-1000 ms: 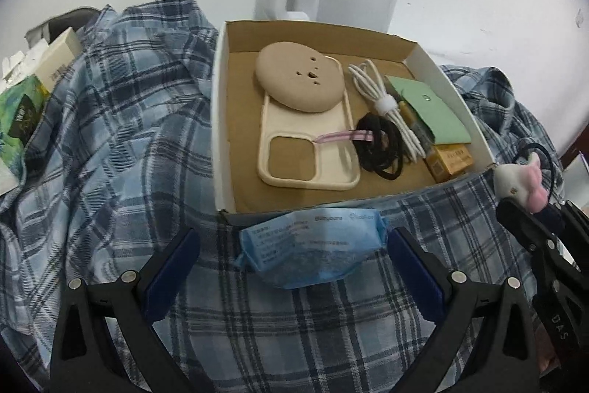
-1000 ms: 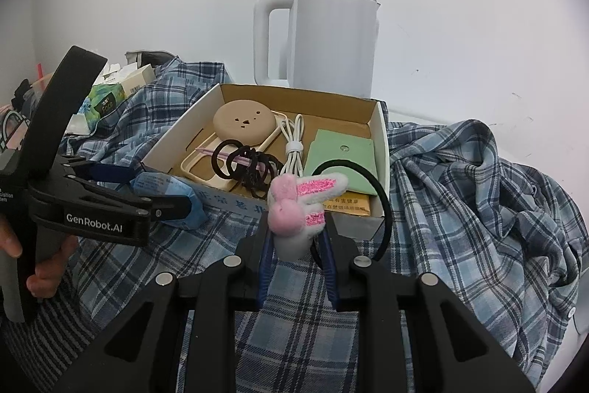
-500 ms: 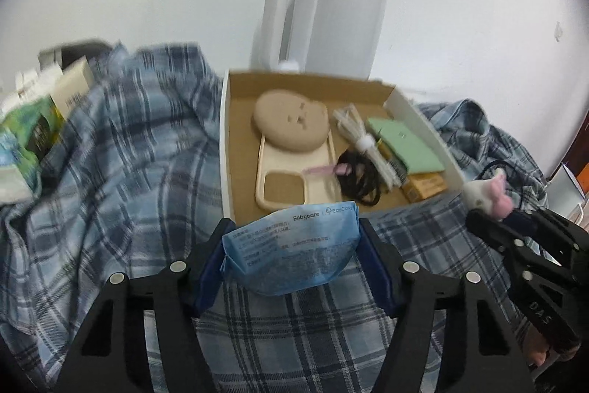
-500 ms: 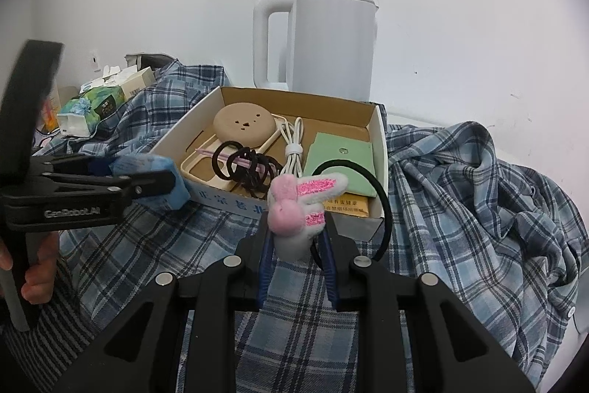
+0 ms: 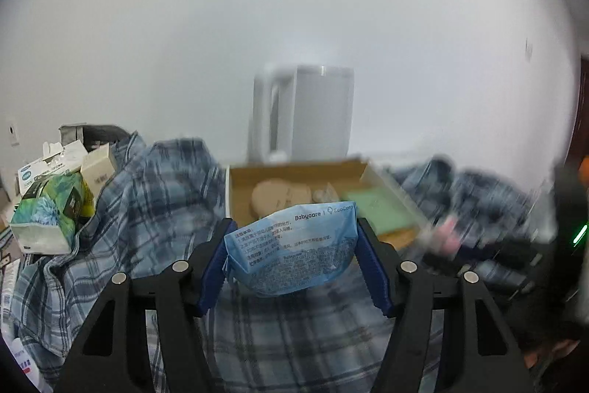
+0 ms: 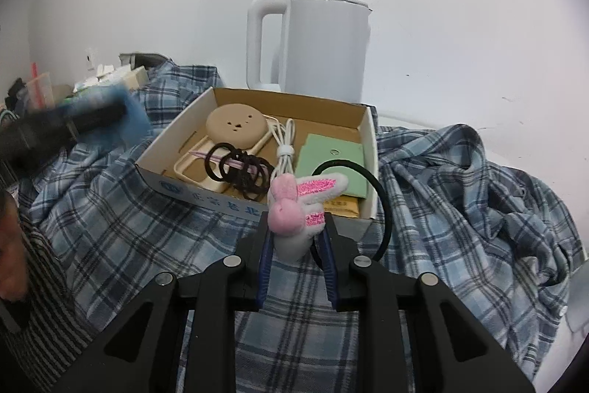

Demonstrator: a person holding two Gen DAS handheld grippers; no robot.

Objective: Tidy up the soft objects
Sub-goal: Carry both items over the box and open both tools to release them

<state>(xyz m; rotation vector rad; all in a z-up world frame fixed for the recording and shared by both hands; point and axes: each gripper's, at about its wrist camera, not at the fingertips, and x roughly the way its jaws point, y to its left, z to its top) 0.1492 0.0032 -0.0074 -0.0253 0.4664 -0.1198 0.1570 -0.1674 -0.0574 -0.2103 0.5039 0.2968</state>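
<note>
Tissue packet (image 5: 291, 247), blue and soft, sits clamped between the blue pads of the left hand-held gripper (image 5: 291, 255), which has just closed in on it; the pads press both short ends and the packet bulges slightly between them, held clear of the plaid shirt (image 5: 147, 209) spread over the surface. The right hand-held gripper (image 6: 296, 238) is nearly together, pinching a pink-and-white plush bunny (image 6: 294, 212) with a black elastic loop (image 6: 379, 201) hanging off it, just in front of the near wall of the cardboard box (image 6: 217, 201). That box already holds a tan round pad, a cream phone case, dark hair ties (image 6: 239, 168), a coiled white cable and a green card, with a white kettle (image 6: 313, 43) standing behind it. The step in hand looks like the carry: both soft things are picked up and neither is yet put away. Next, judging by the layout, each should go over the box rim and into a free patch, probably the bare left strip for the packet, then the pads should part only once the item rests on the bottom. The left view is blurred on its right side, so the bunny there is only a pink smear.
</note>
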